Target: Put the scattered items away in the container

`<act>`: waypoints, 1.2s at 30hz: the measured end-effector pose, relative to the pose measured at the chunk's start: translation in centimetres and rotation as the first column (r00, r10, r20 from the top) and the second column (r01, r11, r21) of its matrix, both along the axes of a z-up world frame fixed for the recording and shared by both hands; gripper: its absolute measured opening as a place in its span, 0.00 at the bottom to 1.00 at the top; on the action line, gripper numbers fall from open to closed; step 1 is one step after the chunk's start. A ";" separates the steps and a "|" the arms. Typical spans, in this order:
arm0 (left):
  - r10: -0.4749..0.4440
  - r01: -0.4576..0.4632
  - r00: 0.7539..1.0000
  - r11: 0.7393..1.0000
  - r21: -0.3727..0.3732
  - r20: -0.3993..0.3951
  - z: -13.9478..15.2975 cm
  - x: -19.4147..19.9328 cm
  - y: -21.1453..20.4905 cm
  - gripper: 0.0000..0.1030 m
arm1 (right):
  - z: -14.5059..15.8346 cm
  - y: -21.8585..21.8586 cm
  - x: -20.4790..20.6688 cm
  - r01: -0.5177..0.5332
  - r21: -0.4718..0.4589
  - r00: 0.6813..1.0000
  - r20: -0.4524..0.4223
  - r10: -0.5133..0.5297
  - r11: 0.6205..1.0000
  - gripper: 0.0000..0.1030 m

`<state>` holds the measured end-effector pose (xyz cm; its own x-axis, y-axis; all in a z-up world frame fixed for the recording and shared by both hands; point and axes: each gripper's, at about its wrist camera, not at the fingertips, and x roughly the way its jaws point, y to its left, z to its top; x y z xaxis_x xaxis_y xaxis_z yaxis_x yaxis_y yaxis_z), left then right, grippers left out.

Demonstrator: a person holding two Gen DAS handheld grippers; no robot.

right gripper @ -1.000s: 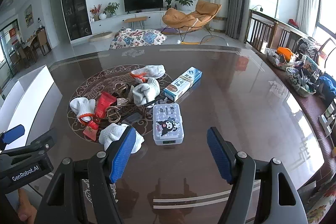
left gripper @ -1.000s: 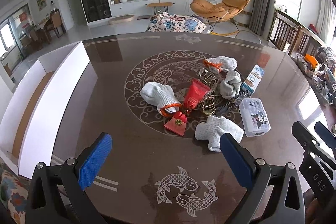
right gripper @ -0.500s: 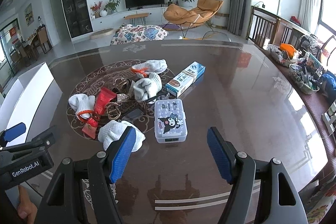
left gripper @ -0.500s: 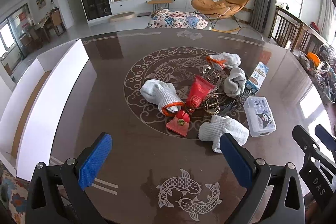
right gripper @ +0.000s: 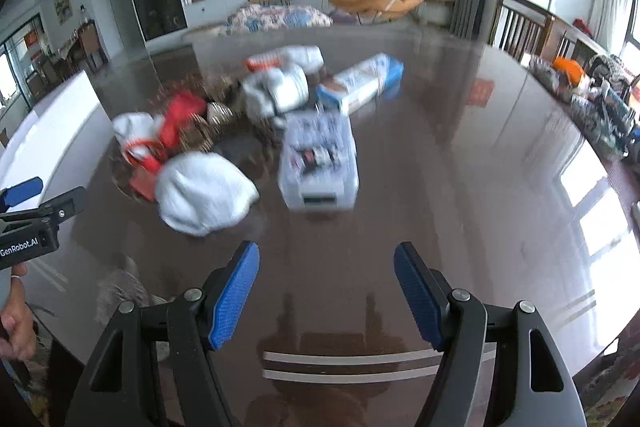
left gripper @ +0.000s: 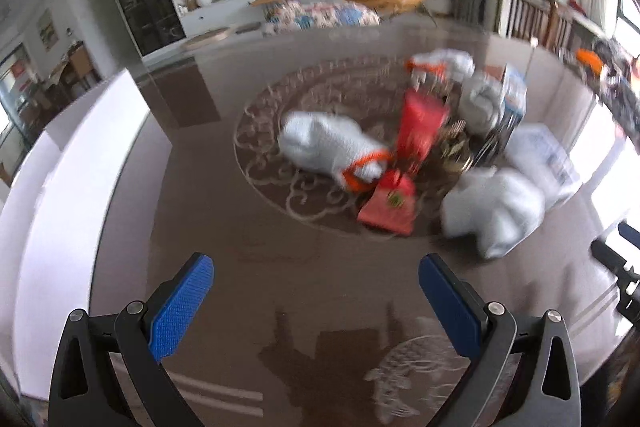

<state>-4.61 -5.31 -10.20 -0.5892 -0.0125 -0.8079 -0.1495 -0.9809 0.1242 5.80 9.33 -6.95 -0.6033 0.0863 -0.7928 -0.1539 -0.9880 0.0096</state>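
Note:
A blurred pile of items lies mid-table: several white gloves with orange cuffs [left gripper: 332,147], a red tube [left gripper: 420,131], a small red pouch [left gripper: 390,203], a clear plastic box with a cartoon lid [right gripper: 320,157], a blue-and-white carton [right gripper: 362,83] and metal buckles. A white glove [right gripper: 204,191] lies nearest. My left gripper [left gripper: 316,291] is open and empty, short of the red pouch. My right gripper [right gripper: 326,291] is open and empty, short of the clear box. The white open container [left gripper: 60,187] stands at the table's left edge.
The dark brown round table [right gripper: 460,155] has a pale fish-and-scroll pattern. A hand [right gripper: 16,319] holds the left gripper's handle at the lower left of the right wrist view. Cluttered baskets [right gripper: 592,95] sit beyond the table's right edge.
Both grippers have moved forward toward the pile, which now looms larger and is motion-blurred. Both stay open. Nothing on the table has shifted.

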 end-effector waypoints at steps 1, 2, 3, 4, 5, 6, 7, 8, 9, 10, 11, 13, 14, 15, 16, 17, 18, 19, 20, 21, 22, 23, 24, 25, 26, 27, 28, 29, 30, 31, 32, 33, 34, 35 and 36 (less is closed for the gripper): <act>-0.008 0.008 1.000 1.000 0.005 0.021 -0.7 -0.4 0.0 1.00 | -0.7 0.2 -0.2 0.006 0.003 1.000 0.008 -0.006 1.000 0.69; -0.011 0.011 0.999 1.000 0.009 0.042 -1.5 -1.0 -0.1 1.00 | -1.4 0.5 -0.6 0.010 0.003 1.000 0.021 -0.010 1.000 0.69; -0.014 0.013 0.998 1.000 0.011 0.060 -2.2 -1.6 0.0 1.00 | -2.0 0.7 -1.1 0.012 0.001 0.999 0.031 -0.012 1.000 0.69; -0.015 0.015 0.997 1.000 0.005 0.069 -2.6 -2.0 0.1 1.00 | -2.6 1.0 -1.5 0.015 0.000 0.999 0.042 -0.015 1.000 0.69; -0.019 0.020 0.997 1.000 -0.005 0.078 -3.0 -2.6 0.4 1.00 | -3.1 1.2 -2.1 0.018 -0.001 0.998 0.056 -0.018 1.000 0.69; -0.026 0.027 0.996 1.000 -0.013 0.082 -3.4 -3.3 0.8 1.00 | -3.5 1.3 -2.6 0.021 0.000 0.998 0.066 -0.021 1.000 0.69; -0.032 0.034 0.996 0.999 -0.022 0.086 -3.7 -4.0 1.2 1.00 | -3.7 1.3 -3.0 0.021 0.002 0.998 0.065 -0.021 1.000 0.70; -0.037 0.040 0.995 0.999 -0.026 0.087 -4.0 -4.7 1.5 1.00 | -3.9 1.4 -3.4 0.020 0.007 0.998 0.062 -0.020 1.000 0.70; -0.040 0.041 0.996 0.999 -0.016 0.081 -4.0 -5.3 1.8 1.00 | -4.0 1.3 -3.9 0.015 0.016 0.999 0.052 -0.016 1.000 0.70; -0.040 0.041 0.996 0.999 -0.008 0.075 -4.0 -5.9 2.0 1.00 | -4.1 1.4 -4.5 0.013 0.015 0.999 0.044 -0.013 1.000 0.70; -0.038 0.038 0.997 0.999 -0.006 0.073 -4.0 -6.5 2.2 1.00 | -4.2 1.4 -5.0 0.011 0.013 0.999 0.037 -0.011 1.000 0.70; -0.041 0.040 0.997 0.999 0.008 0.064 -4.0 -7.6 2.6 1.00 | -4.3 1.5 -6.2 0.003 0.014 1.000 0.020 -0.003 1.000 0.71; -0.043 0.041 0.997 0.999 0.020 0.057 -4.1 -8.4 2.8 1.00 | -4.3 1.5 -6.8 -0.002 0.016 1.000 0.011 0.002 1.000 0.70; -0.044 0.043 0.998 0.999 0.033 0.051 -4.2 -9.1 3.0 1.00 | -4.4 1.5 -7.5 -0.007 0.017 1.000 0.003 0.007 1.000 0.70; -0.045 0.043 0.998 0.998 0.053 0.051 -4.3 -9.8 3.0 1.00 | -4.4 1.6 -8.3 -0.011 0.016 1.000 0.001 0.011 1.000 0.71; -0.046 0.043 0.998 0.997 0.072 0.050 -4.4 -10.5 3.0 1.00 | -4.4 1.6 -9.1 -0.015 0.016 1.000 -0.001 0.015 1.000 0.71; -0.047 0.043 0.998 0.995 0.087 0.049 -4.5 -11.0 3.1 1.00 | -4.3 1.6 -9.8 -0.021 0.016 1.000 -0.002 0.021 1.000 0.71; -0.046 0.041 0.998 0.995 0.090 0.046 -4.5 -11.1 3.1 1.00 | -4.3 1.7 -10.5 -0.026 0.016 1.000 -0.002 0.026 1.000 0.71; -0.044 0.040 0.998 0.995 0.094 0.043 -4.6 -11.2 3.1 1.00 | -4.2 1.7 -11.3 -0.030 0.016 1.000 -0.002 0.030 0.999 0.71; -0.043 0.039 0.998 0.995 0.097 0.040 -4.6 -11.4 3.1 1.00 | -4.2 1.7 -12.0 -0.031 0.016 1.000 -0.002 0.031 0.999 0.71; -0.041 0.037 0.998 0.994 0.100 0.037 -4.6 -11.5 3.2 1.00 | -4.2 1.7 -12.5 -0.031 0.016 1.000 -0.002 0.031 0.999 0.71; -0.040 0.036 0.999 0.994 0.104 0.035 -4.7 -11.6 3.2 1.00 | -4.2 1.7 -13.0 -0.030 0.015 1.000 -0.002 0.030 0.999 0.71; -0.038 0.035 0.999 0.994 0.107 0.032 -4.7 -11.7 3.2 1.00 | -4.1 1.7 -13.2 -0.030 0.014 1.000 -0.001 0.030 0.999 0.72; -0.037 0.034 0.999 0.993 0.110 0.029 -4.8 -11.8 3.2 1.00 | -4.1 1.7 -13.2 -0.030 0.013 1.000 -0.001 0.030 0.999 0.72; -0.036 0.032 0.999 0.993 0.114 0.026 -4.8 -11.9 3.3 1.00 | -4.1 1.8 -13.3 -0.030 0.012 1.000 -0.001 0.031 0.999 0.72; -0.034 0.031 0.999 0.993 0.117 0.023 -4.8 -12.0 3.3 1.00 | -4.1 1.8 -13.3 -0.031 0.011 1.000 -0.001 0.031 0.999 0.72; -0.033 0.030 0.999 0.992 0.120 0.020 -4.9 -12.1 3.3 1.00 | -4.1 1.9 -13.3 -0.031 0.011 1.000 -0.001 0.031 0.999 0.72; -0.031 0.029 0.999 0.992 0.124 0.017 -4.9 -12.2 3.3 1.00 | -4.1 2.0 -13.3 -0.031 0.010 1.000 -0.001 0.031 0.999 0.72; -0.030 0.028 0.999 0.992 0.127 0.015 -5.0 -12.3 3.4 1.00 | -4.1 2.0 -13.3 -0.031 0.010 1.000 0.000 0.031 0.999 0.72; -0.028 0.026 1.000 0.991 0.130 0.012 -5.0 -12.4 3.4 1.00 | -4.1 2.1 -13.2 -0.031 0.009 1.000 -0.001 0.031 0.999 0.72; -0.027 0.026 1.000 0.991 0.133 0.010 -5.0 -12.5 3.4 1.00 | -4.1 2.0 -13.2 -0.031 0.010 1.000 -0.001 0.031 0.999 0.72; -0.027 0.026 1.000 0.991 0.132 0.010 -5.0 -12.5 3.4 1.00 | -4.1 2.0 -13.1 -0.031 0.010 1.000 -0.002 0.031 0.999 0.72; -0.027 0.026 1.000 0.991 0.131 0.011 -5.1 -12.6 3.5 1.00 | -4.1 1.9 -13.1 -0.031 0.010 1.000 -0.002 0.031 0.999 0.72; -0.028 0.026 1.000 0.991 0.131 0.011 -5.1 -12.6 3.5 1.00 | -4.1 1.9 -13.1 -0.031 0.011 1.000 -0.002 0.031 0.999 0.72; -0.028 0.026 1.000 0.991 0.130 0.012 -5.1 -12.6 3.5 1.00 | -4.1 1.9 -13.1 -0.031 0.011 1.000 -0.002 0.031 0.999 0.72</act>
